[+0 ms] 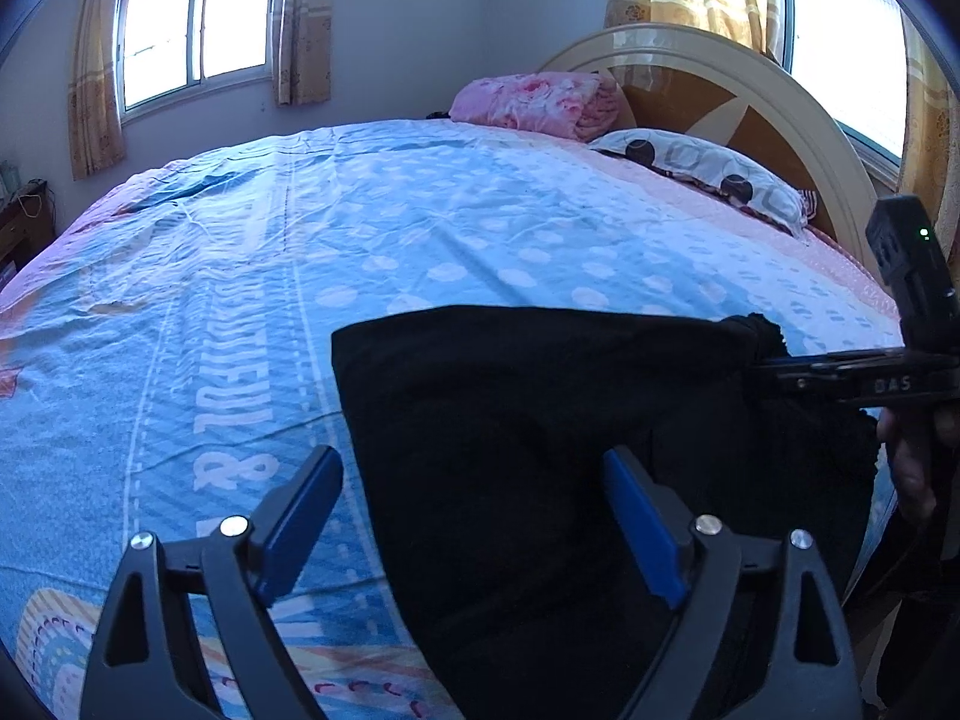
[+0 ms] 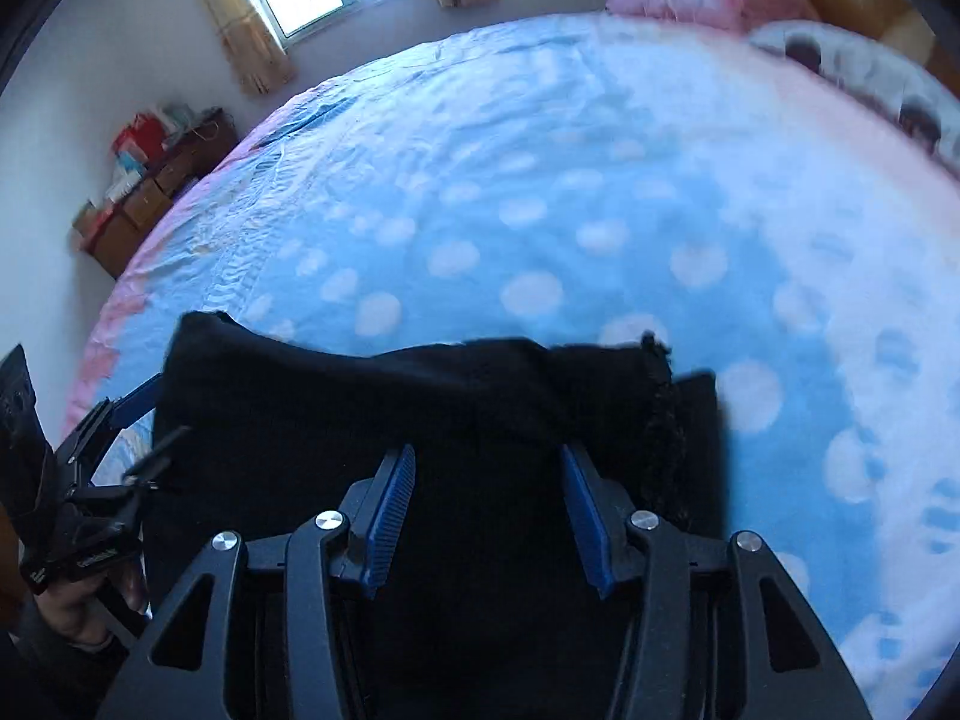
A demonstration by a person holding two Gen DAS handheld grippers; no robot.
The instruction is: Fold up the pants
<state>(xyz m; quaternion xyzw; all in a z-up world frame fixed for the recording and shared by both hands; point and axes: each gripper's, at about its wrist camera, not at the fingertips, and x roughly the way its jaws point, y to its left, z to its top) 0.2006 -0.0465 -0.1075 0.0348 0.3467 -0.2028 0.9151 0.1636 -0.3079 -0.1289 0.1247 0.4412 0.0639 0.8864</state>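
The black pants (image 1: 540,420) lie folded in a dark block on the blue dotted bedsheet (image 1: 420,228), near the bed's front edge. My left gripper (image 1: 471,516) stands wide open astride the pants' left edge, one blue pad over the sheet and the other over the cloth, with no pad pressing. In the right wrist view the pants (image 2: 420,396) fill the lower middle, and my right gripper (image 2: 487,510) hovers open above them with only flat cloth beneath. The right gripper (image 1: 762,369) shows side-on at the pants' right corner. The left gripper (image 2: 150,426) appears at the pants' left edge, held by a hand.
A folded pink blanket (image 1: 534,99) and a spotted pillow (image 1: 708,174) lie by the curved headboard (image 1: 750,96) at the far end. A wooden cabinet (image 2: 156,192) with boxes stands against the wall to the left of the bed. Curtained windows are behind.
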